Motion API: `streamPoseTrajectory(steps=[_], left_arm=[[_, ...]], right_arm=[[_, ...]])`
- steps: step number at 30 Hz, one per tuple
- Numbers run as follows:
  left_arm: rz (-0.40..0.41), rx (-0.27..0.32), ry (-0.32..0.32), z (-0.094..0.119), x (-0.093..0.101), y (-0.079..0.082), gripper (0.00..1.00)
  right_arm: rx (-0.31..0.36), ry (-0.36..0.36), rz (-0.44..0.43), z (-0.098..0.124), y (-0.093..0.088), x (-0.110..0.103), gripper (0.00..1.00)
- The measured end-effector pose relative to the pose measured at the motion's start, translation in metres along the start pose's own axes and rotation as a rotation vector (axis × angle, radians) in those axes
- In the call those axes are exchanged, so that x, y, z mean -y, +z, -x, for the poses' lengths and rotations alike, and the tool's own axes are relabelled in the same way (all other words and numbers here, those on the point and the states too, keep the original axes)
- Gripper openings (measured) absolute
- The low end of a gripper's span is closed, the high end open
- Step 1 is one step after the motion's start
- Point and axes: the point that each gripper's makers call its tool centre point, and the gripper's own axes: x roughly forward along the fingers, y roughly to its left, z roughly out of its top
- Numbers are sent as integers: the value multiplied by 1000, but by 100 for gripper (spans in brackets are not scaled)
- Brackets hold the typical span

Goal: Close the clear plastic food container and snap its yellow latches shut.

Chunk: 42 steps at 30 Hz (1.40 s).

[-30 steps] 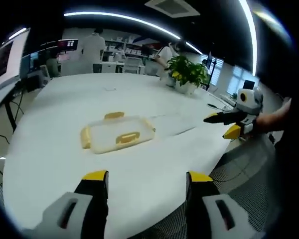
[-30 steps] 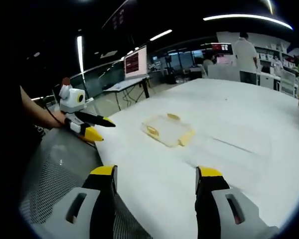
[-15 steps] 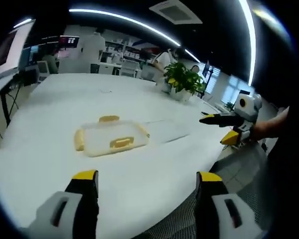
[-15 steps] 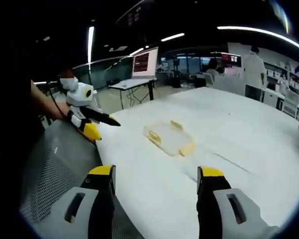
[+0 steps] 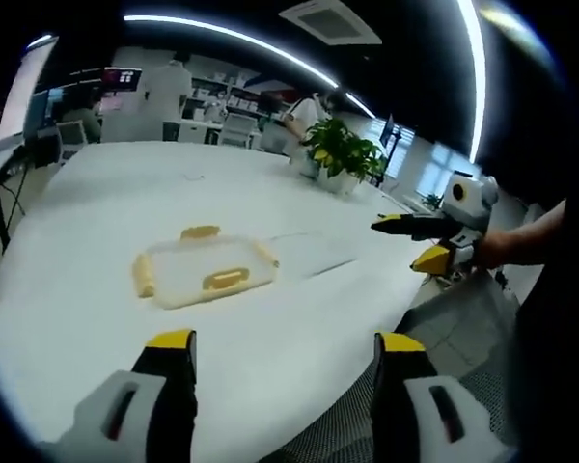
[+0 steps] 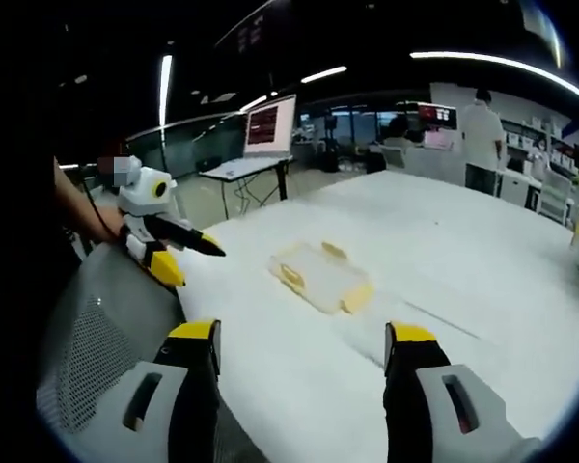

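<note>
With both hand-held grippers (image 5: 280, 352) (image 6: 304, 340) wide and empty, each should approach the clear plastic food container with yellow latches (image 5: 205, 272) squarely across the white desk (image 5: 96, 193).

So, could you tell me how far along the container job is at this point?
Done: the lid appears to sit on the clear plastic food container on the white table. In hand: nothing; the left gripper and right gripper are both open and well short of it. Left: pressing down its yellow latches, though their state can't be made out.
</note>
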Motion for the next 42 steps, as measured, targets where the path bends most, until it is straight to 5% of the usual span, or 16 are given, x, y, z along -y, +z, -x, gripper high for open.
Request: streamPoseTrajectory(steps=[8, 20, 25, 35, 42], left_arm=[[-4, -5, -42, 0, -10, 8, 73], [-64, -52, -147, -2, -15, 13, 98], [-81, -56, -188, -3, -19, 21, 99], [-102, -74, -238, -5, -25, 22, 99], [-92, -80, -236, -6, -33, 27, 99]], right_arm=[[-1, -41, -28, 1, 4, 6, 72], [5, -30, -85, -10, 15, -7, 78], [7, -8, -97, -21, 19, -15, 94], [13, -29, -106, -28, 32, -5, 96], [-14, 17, -123, -39, 31, -10, 100]])
